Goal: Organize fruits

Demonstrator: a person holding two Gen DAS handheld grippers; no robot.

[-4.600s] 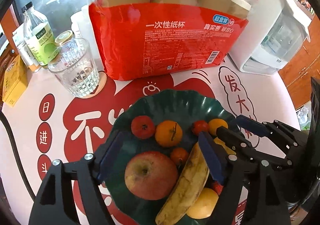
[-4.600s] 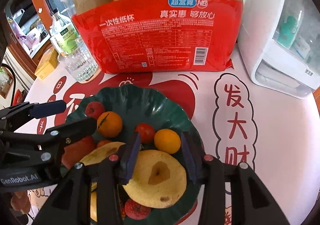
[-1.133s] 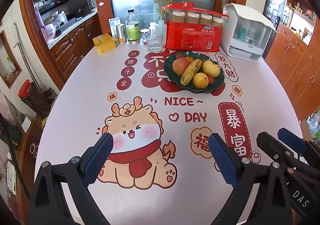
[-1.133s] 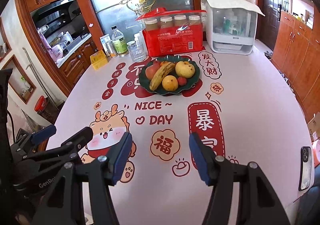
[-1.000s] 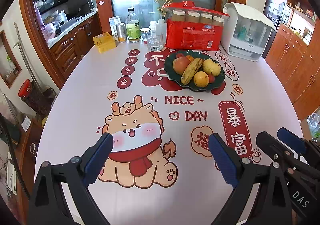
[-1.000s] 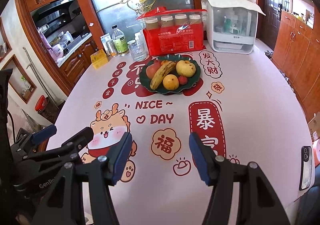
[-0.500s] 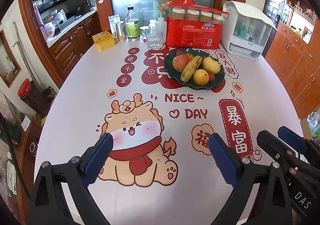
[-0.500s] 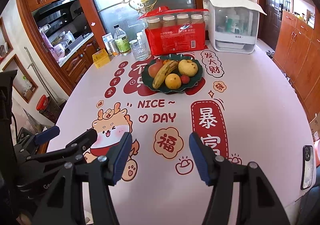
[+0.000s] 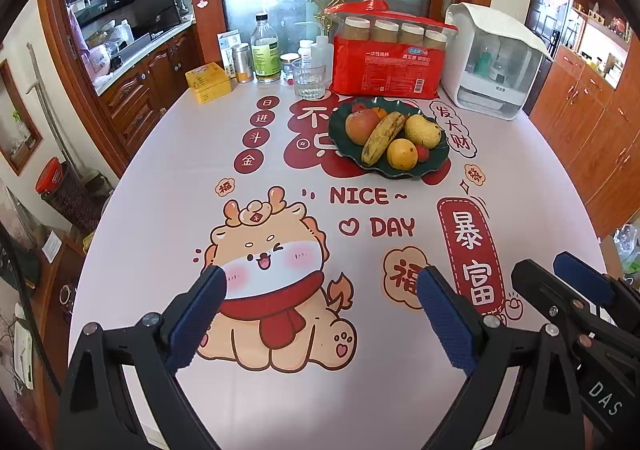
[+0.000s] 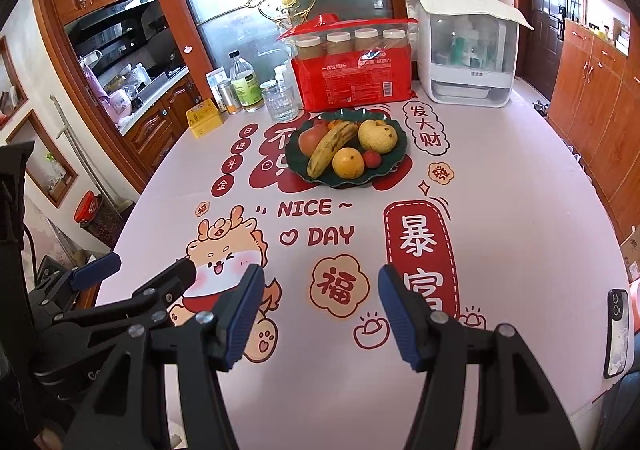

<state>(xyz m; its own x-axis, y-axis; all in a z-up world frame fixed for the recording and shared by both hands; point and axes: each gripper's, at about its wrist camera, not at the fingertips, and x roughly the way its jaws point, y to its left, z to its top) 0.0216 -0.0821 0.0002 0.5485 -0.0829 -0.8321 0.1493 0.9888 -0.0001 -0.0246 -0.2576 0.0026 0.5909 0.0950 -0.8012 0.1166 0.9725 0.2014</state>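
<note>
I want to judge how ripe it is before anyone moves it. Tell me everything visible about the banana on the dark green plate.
The yellow banana is heavily mottled with brown patches, so it looks overripe. It lies slantwise across the scalloped dark green plate, one end toward the plate's near rim and the other toward the back. It leans against the red apple on one side and touches the orange on the other. Neither gripper is near it.
</note>
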